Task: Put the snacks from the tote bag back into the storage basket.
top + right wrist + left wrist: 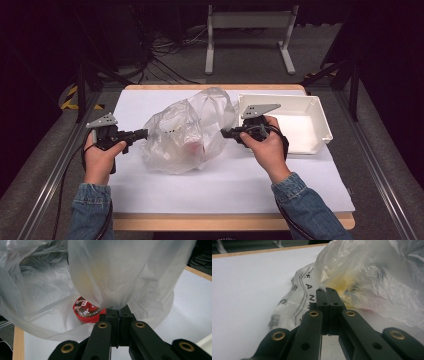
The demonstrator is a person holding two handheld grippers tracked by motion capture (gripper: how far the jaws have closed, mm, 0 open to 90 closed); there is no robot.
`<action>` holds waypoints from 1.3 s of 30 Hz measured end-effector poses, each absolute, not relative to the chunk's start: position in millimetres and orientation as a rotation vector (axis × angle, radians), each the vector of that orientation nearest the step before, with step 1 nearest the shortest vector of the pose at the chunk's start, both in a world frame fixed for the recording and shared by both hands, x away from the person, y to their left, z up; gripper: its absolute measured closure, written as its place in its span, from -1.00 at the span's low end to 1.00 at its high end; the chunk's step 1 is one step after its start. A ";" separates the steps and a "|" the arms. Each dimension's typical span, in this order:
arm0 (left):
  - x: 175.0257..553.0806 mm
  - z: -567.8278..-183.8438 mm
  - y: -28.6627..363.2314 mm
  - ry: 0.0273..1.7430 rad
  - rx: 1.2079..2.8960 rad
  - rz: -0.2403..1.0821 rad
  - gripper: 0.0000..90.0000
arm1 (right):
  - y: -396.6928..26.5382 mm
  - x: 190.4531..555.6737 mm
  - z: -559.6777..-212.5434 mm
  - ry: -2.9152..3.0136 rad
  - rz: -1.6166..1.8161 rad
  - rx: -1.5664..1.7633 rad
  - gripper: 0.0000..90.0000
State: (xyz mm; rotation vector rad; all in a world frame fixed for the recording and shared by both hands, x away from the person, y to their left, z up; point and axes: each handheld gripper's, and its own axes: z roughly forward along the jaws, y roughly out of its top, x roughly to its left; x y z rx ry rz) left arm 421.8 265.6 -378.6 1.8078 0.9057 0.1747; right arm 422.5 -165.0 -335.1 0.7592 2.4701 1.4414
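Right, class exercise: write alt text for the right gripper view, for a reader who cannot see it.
The right claw is shut on a fold of a clear plastic bag that billows above it. A red round container shows through the plastic, left of the jaws. The white table lies beyond.

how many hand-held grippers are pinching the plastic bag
2: the left hand-held gripper shut on the plastic bag at its left edge, the right hand-held gripper shut on its right edge.
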 end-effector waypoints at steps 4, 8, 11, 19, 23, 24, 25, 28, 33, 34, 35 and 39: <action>424.4 -385.0 267.4 0.928 1.813 0.167 1.00 | -165.5 423.5 -335.6 2.455 1.448 0.767 0.80; 428.4 -394.8 270.8 0.956 1.825 0.166 1.00 | -164.9 425.3 -336.3 2.440 1.443 0.776 0.72; 431.2 -402.7 272.5 0.986 1.823 0.155 1.00 | -164.0 429.2 -339.4 2.446 1.425 0.783 0.77; 435.6 -418.7 278.0 1.045 1.854 0.140 1.00 | -158.8 443.0 -357.6 2.490 1.338 0.822 0.84; 436.2 -424.5 281.5 1.066 1.878 0.131 1.00 | -157.3 444.8 -368.9 2.520 1.263 0.847 0.86; 436.1 -425.8 281.5 1.074 1.881 0.130 1.00 | -157.3 444.9 -370.6 2.528 1.247 0.853 0.86; 436.1 -426.7 282.1 1.076 1.893 0.133 1.00 | -156.9 444.8 -372.6 2.534 1.225 0.861 0.87; 435.4 -428.2 283.2 1.089 1.906 0.139 1.00 | -155.8 443.7 -378.0 2.567 1.150 0.882 0.87; 435.0 -431.0 286.0 1.106 1.923 0.147 1.00 | -157.1 441.4 -386.2 2.612 1.063 0.921 0.87; 434.9 -431.7 286.0 1.112 1.920 0.140 1.00 | -157.5 441.2 -388.2 2.622 1.052 0.930 0.87; 435.0 -432.1 286.5 1.114 1.923 0.136 1.00 | -157.9 441.2 -389.8 2.628 1.046 0.937 0.87; 435.2 -433.0 286.7 1.117 1.920 0.133 1.00 | -159.3 441.2 -396.3 2.645 1.036 0.956 0.82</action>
